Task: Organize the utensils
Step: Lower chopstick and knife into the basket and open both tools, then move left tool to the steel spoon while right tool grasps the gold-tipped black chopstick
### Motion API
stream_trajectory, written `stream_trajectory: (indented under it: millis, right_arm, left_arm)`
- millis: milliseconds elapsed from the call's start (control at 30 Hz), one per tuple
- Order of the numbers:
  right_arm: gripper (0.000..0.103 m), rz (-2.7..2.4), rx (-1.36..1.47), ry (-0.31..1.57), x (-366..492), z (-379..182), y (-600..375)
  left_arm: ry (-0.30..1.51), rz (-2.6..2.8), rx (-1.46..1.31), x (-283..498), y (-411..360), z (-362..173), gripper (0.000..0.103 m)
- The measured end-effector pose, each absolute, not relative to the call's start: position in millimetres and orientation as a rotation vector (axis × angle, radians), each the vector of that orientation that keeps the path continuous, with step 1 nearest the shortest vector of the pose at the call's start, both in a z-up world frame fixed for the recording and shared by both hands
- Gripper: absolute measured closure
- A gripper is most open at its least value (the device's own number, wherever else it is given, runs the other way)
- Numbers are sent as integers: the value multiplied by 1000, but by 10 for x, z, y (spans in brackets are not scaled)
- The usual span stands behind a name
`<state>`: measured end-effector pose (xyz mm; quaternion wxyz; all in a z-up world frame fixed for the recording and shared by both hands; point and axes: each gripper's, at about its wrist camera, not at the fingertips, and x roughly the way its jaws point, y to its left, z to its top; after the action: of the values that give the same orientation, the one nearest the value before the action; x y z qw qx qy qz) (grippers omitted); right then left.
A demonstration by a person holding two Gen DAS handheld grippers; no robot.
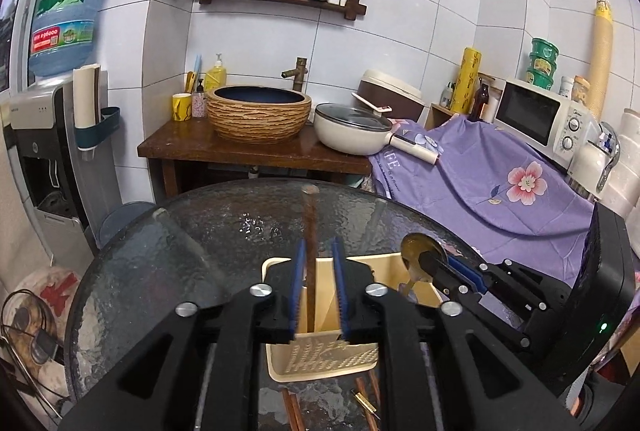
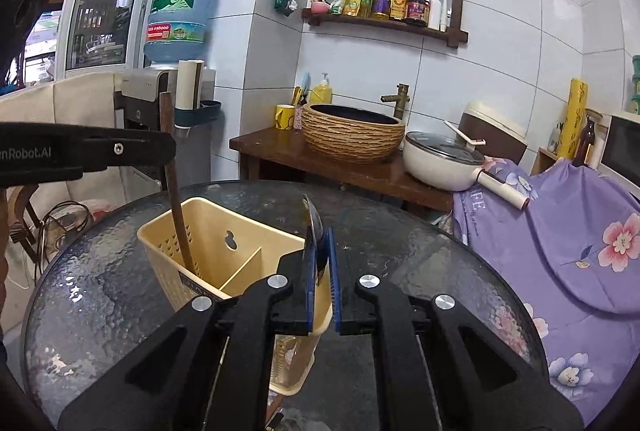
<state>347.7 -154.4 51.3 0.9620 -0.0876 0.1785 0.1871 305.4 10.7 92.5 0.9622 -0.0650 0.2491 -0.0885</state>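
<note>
Looking from the left, we see our left gripper (image 1: 318, 263) poised over the cream utensil holder (image 1: 320, 359), which stands on the round glass table (image 1: 168, 271). A brown chopstick (image 1: 309, 251) stands upright between the blue pads, its lower end down in the holder's left compartment. It leans against the left pad, and a clear gap separates it from the right pad, so these jaws are parted and no longer pinch it. In the right wrist view the same chopstick (image 2: 176, 199) rises out of the holder (image 2: 216, 251) and passes behind the left gripper's black finger (image 2: 132, 151).

Further right, our right gripper (image 2: 322, 263) is over the holder's right compartment, beyond the divider (image 2: 244, 271). A spoon (image 2: 314, 231) sits edge-on between its pads, bowl up and sticking out past the fingertips. It lies against the left pad; a thin gap shows on the right-pad side, so the jaws look slightly parted, though we cannot tell whether any pressure remains. From the left wrist view the spoon's golden bowl (image 1: 420, 247) stands above the holder's right rim, its handle pointing down into the holder.

More chopsticks (image 1: 292, 407) lie flat on the table near the holder's front.
</note>
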Motion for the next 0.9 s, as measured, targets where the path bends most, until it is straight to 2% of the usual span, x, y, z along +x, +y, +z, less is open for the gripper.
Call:
stream_trajectory:
  millis: [67, 200, 300, 367, 467, 533, 733, 833, 900]
  right_arm:
    - [58, 384, -161, 347, 3419, 520, -1582]
    - [56, 374, -147, 323, 3288, 551, -1627]
    - [56, 388, -130, 321, 3181, 581, -1678]
    - [56, 393, -110, 336, 3102, 596, -1725]
    - [54, 412, -98, 382, 2999, 571, -1766]
    - [54, 425, -109, 436, 2914, 496, -1767]
    - [54, 448, -124, 605, 2725, 135, -1768]
    - [54, 448, -140, 668, 2674, -57, -1759]
    - [54, 448, -162, 707, 2642, -190, -1742]
  left_arm:
    - [497, -185, -136, 3002, 108, 912, 70]
    - [472, -187, -150, 2852, 115, 903, 57]
    - [450, -155, -138, 2697, 127, 909, 42]
    - [444, -132, -136, 2598, 146, 907, 25]
    - [441, -118, -130, 2424, 170, 849, 12]
    - [465, -103, -103, 2323, 172, 738, 8]
    - [587, -78, -46, 2185, 154, 303, 8]
    - [649, -84, -46, 2119, 164, 77, 11]
    - [688, -103, -39, 2082, 143, -54, 16]
